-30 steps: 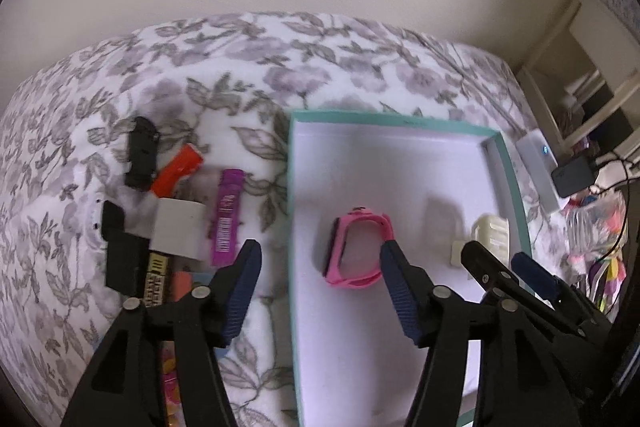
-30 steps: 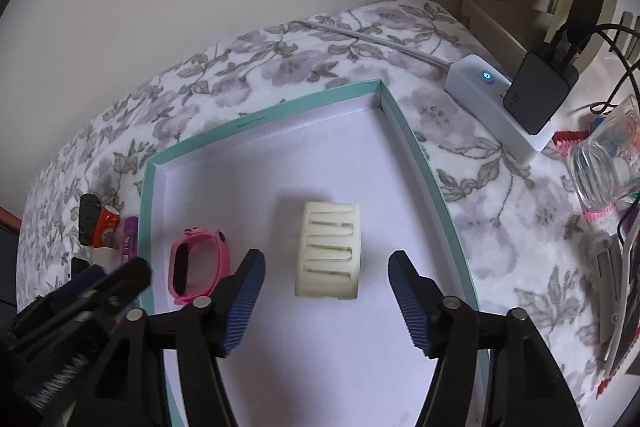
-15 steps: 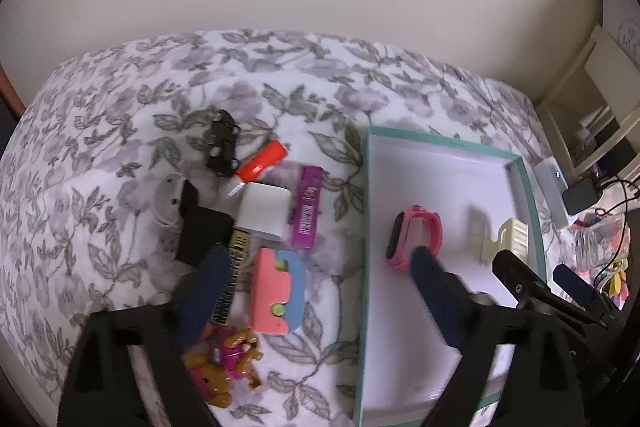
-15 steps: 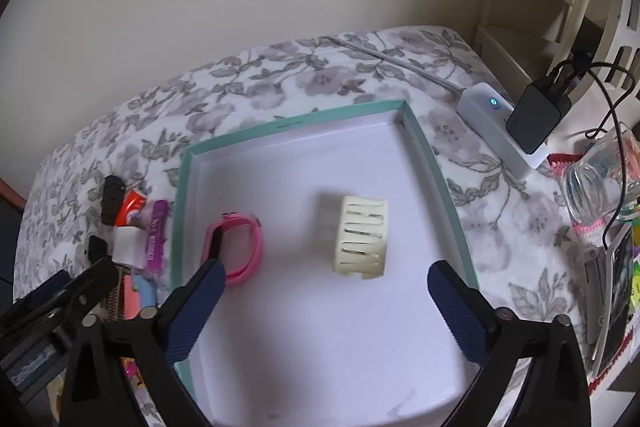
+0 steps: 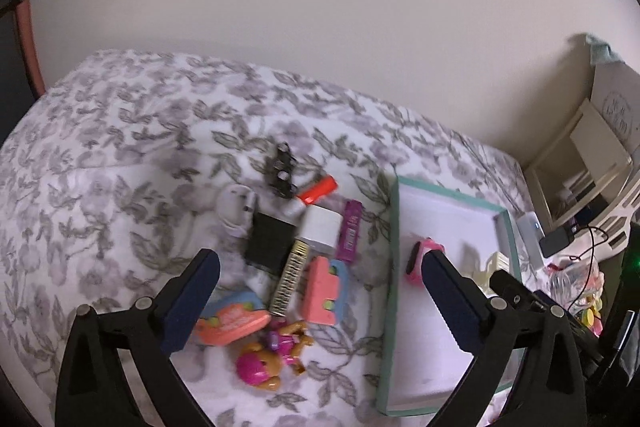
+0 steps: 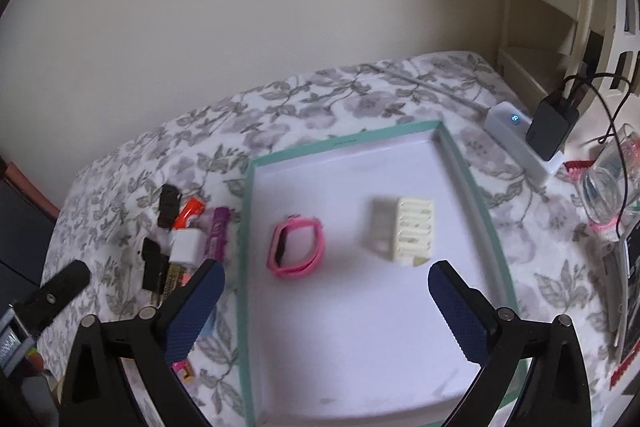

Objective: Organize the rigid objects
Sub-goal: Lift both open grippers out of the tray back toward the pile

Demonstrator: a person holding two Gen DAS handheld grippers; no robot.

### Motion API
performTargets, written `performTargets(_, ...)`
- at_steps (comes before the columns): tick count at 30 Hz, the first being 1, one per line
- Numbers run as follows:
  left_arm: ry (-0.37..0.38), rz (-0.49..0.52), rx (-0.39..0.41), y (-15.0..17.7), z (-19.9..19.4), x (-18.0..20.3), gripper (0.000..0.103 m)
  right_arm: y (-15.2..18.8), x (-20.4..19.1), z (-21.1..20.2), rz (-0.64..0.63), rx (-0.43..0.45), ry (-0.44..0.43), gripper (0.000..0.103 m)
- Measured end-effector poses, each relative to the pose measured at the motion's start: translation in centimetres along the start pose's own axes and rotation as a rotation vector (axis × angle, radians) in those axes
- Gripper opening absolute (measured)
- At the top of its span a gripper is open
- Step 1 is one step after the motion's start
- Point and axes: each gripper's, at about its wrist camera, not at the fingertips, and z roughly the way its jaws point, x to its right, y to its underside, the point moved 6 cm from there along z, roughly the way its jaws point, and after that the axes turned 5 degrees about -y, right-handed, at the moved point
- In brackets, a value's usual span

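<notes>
Two items in teal-rimmed tray (image 6: 468, 183), wide bare floor near front rim

Watch (image 6: 297, 247) and slotted block (image 6: 414, 230) in tray (image 6: 472, 183), clutter (image 5: 296, 259) left

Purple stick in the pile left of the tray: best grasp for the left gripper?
Take the purple stick across its narrow width at mid-length, coming from above. It lies flat on the floral cloth, long axis running away from the camera, its right side free toward the tray. The white block crowds its left side, so that finger needs care. Left gripper is opening, nothing between its jaws.
</notes>
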Motion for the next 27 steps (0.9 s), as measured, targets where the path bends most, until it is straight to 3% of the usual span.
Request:
performTargets(5,-0.024,-0.028,0.077,-0.2,-1.7,-2.7,0.101,0.9,-1.4,0.0,-0.059,-0.003,0.030,0.103)
performTargets(10,-0.061,-0.031,0.100,0.1,-2.5,-5.0,0.101,1.1,-2.3,-0.5,-0.057,0.020,0.032,0.103)
performTargets(16,-0.149,-0.018,0.128,-0.4,-3.1,-7.1,0.101,1.8,-2.8,0.7,-0.112,-0.021,0.125,0.103)
performTargets(23,-0.171,-0.023,0.076,-0.4,-2.3,-8.8,0.101,2.4,-3.2,1.4,-0.125,-0.044,0.151,0.098)
performTargets(27,-0.178,-0.070,0.018,-0.1,-1.5,-10.2,0.101,2.5,-5.1,1.0,-0.156,-0.039,0.113,0.097)
